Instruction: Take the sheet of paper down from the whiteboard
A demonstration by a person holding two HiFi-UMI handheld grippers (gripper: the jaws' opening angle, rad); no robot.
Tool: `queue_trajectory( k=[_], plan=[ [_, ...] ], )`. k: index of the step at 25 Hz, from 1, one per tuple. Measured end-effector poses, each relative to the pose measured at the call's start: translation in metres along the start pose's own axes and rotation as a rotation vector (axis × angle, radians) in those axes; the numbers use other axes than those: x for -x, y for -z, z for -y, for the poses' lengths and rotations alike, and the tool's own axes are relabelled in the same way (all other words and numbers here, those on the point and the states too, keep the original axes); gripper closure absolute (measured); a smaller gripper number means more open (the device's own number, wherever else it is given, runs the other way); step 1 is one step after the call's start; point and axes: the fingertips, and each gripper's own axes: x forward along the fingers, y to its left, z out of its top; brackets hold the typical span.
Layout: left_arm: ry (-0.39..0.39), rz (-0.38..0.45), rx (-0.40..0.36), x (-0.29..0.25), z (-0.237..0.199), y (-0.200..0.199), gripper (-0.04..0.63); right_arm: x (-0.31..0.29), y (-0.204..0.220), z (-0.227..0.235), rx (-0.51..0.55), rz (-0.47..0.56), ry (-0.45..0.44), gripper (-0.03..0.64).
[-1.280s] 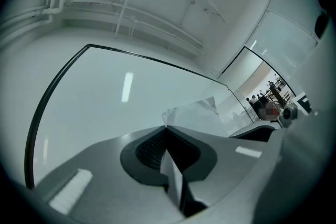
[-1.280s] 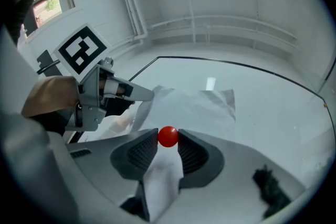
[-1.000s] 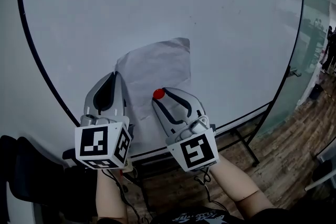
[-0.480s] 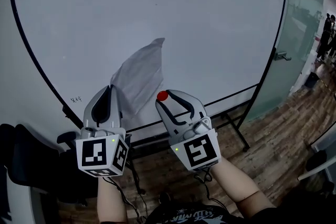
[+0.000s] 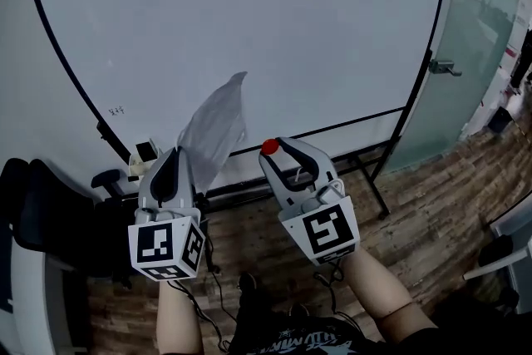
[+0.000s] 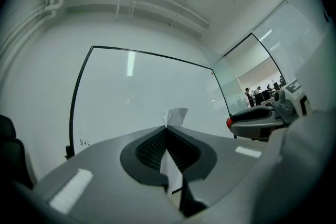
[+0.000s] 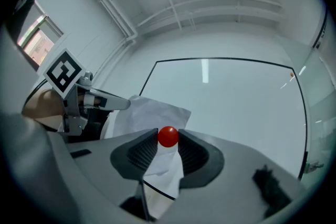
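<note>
Left gripper [image 5: 176,160] was pressed shut on the lower edge of the sheet of paper [image 5: 214,127], which stood clear of the whiteboard [image 5: 249,29], near and left. Right gripper [image 5: 281,150] pinched a red ball [image 7: 168,136], probably a magnet. The sheet looked light, limp and easily torn, so an edge pinch suited it. Its gripped edge was hidden within the jaws.

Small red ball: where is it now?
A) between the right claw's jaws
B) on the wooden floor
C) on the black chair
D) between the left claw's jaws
A: in the right gripper view the small red ball sits pinched between the jaws of the right claw; the left claw grips only the crumpled white sheet of paper.
</note>
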Motion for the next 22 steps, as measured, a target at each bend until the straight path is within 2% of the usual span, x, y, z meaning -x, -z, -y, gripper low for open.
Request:
queue_trajectory(
  k=[5,11,16,22],
  plan=[
    [-0.011,-0.071,0.013,0.037,0.015,0.023,0.588,0.027,0.021,-0.005,-0.075,-0.035,-0.014,0.488],
    [-0.019,-0.097,0.029,0.063,0.014,0.036,0.588,0.040,0.030,-0.024,-0.104,-0.054,-0.030,0.488],
    [-0.006,-0.106,0.050,0.088,0.014,0.045,0.588,0.047,0.031,-0.042,-0.121,-0.072,-0.034,0.488],
    [0.006,-0.150,0.086,0.144,0.005,0.059,0.588,0.057,0.015,-0.085,-0.141,-0.078,-0.047,0.488]
  ],
)
